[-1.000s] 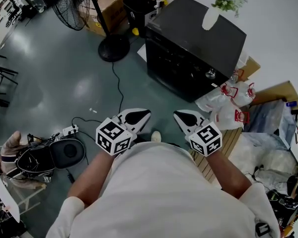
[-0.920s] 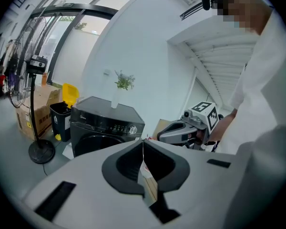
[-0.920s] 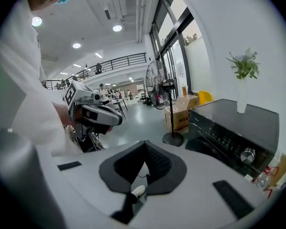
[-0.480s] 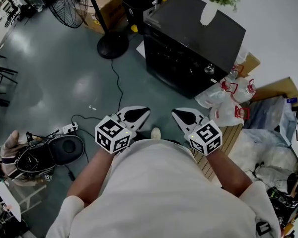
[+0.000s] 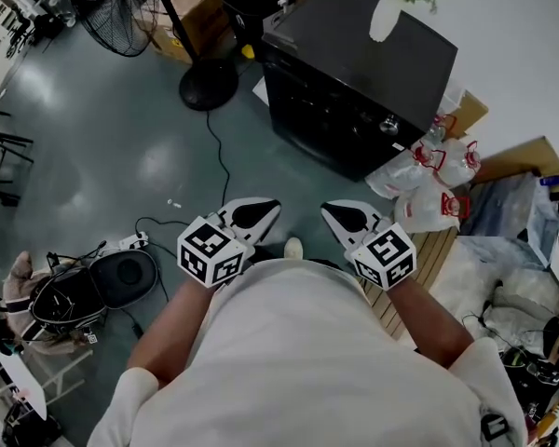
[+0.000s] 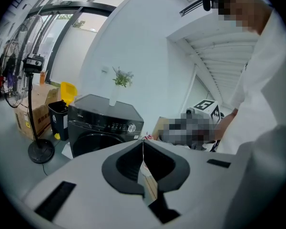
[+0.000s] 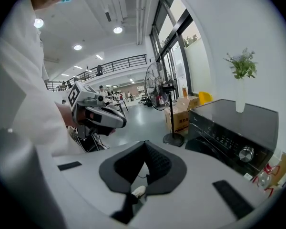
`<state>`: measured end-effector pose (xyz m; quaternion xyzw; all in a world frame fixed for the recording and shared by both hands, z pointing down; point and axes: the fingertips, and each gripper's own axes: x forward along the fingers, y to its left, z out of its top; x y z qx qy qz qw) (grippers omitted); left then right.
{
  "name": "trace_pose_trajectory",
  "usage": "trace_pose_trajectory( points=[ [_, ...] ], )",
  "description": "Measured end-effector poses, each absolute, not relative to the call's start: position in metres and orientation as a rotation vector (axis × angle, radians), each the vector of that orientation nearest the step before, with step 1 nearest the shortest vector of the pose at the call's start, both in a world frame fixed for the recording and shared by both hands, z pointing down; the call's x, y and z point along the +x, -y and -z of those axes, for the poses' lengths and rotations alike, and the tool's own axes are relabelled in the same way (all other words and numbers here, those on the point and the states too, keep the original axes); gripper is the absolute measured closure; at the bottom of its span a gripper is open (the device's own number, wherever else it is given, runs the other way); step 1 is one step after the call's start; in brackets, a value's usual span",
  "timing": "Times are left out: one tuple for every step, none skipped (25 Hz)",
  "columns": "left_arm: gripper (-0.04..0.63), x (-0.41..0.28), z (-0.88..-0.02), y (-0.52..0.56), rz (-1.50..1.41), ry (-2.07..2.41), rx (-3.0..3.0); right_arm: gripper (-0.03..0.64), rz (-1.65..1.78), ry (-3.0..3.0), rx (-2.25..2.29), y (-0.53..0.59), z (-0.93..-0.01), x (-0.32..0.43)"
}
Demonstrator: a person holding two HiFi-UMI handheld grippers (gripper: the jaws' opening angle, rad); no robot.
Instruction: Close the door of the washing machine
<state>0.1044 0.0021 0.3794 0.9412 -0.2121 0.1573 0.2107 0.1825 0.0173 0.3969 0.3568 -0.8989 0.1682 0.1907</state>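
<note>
standing fan [image 5: 121, 15], white vase [image 5: 384, 19], plastic bags [image 5: 433, 210]

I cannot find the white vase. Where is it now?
Head view, upper right: the white vase stands on top of the black washing machine, at its far edge.

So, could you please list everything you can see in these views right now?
washing machine: one, black, by the white wall ahead
vase: one, white, holding a green sprig, on the machine's top
standing fan: one, black, on the floor left of the machine
cardboard box: one, brown, behind the fan's pole
bin: one, black, at the machine's far left corner
plastic bags: several, white with red handles, on the floor right of the machine
round case: one, black, on the floor at lower left
shoe: one, white, between the tongs
left tongs: one, white, shut, empty
right tongs: one, white, shut, empty
</note>
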Motion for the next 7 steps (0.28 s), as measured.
trace_pose_trajectory(
  points=[
    [0.577,0.1059,-0.3798,-0.001,-0.439,0.588,2.615,0.609,-0.476,2.525,1.004,-0.0163,-0.3978,0.1841],
    [0.578,0.1074,-0.3801,0.0,-0.441,0.587,2.615,0.609,-0.479,2.524,1.005,-0.0155,-0.3988,0.1856],
    [0.578,0.1087,-0.3805,0.0008,-0.442,0.586,2.616,0.609,-0.481,2.523,1.006,-0.0147,-0.4,0.187],
    [0.577,0.1099,-0.381,0.0014,-0.442,0.585,2.617,0.609,-0.482,2.522,1.006,-0.0141,-0.4012,0.1881],
    [0.578,0.111,-0.3815,0.0021,-0.443,0.585,2.618,0.609,-0.482,2.522,1.007,-0.0134,-0.4024,0.1892],
    [0.577,0.1122,-0.3821,0.0027,-0.443,0.584,2.619,0.609,-0.482,2.522,1.007,-0.0127,-0.4035,0.1902],
    [0.577,0.1133,-0.3828,0.0034,-0.444,0.583,2.62,0.609,-0.482,2.522,1.008,-0.012,-0.4045,0.1912]
  ],
)
